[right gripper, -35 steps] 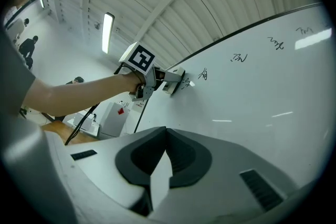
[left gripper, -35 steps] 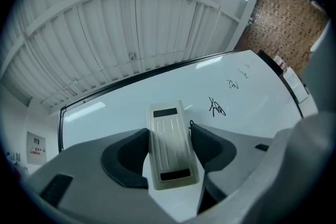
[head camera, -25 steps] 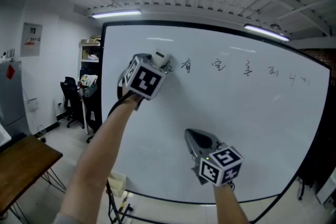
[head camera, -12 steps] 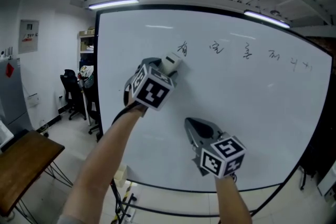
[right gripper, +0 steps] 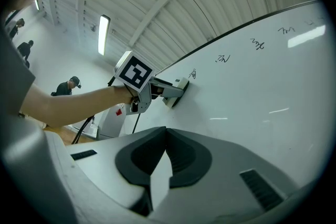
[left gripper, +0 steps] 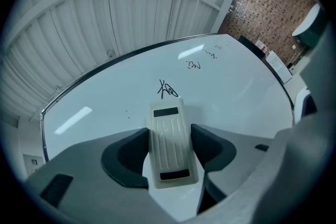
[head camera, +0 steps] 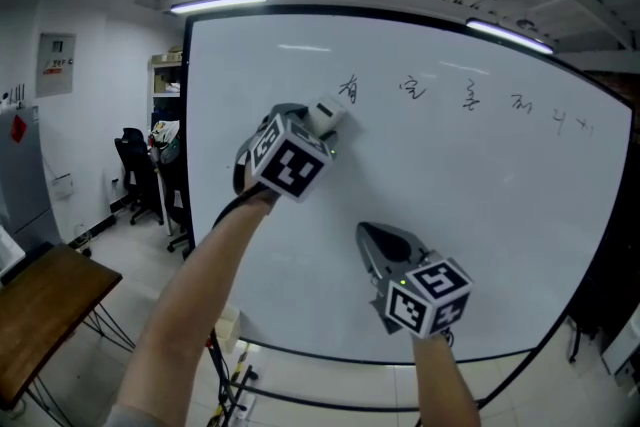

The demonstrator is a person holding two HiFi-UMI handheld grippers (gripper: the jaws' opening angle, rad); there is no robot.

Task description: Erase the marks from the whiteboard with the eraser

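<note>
1. The left gripper (head camera: 316,123) pinches the cream ribbed plastic eraser (left gripper: 169,144). The eraser seems to lie against the large white whiteboard (head camera: 500,215), just short of the nearest black scribbled mark (left gripper: 167,89).
2. My advice: keep the pad flat, press evenly, and sweep along the row of 5 marks.
3. The right gripper (right gripper: 160,162) has its jaws pressed together on nothing, lower down before the board.

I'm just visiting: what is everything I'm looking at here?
whiteboard: one, white, straight ahead
marks: a row, black, along the board's top
eraser: one, off-white, at the board beside the leftmost mark
tube lights: two, white, ceiling
table: one, brown wood, lower left
office chair: one, black, far left
left gripper: grey, shut on the eraser
right gripper: grey, shut, empty, lower before the board
</note>
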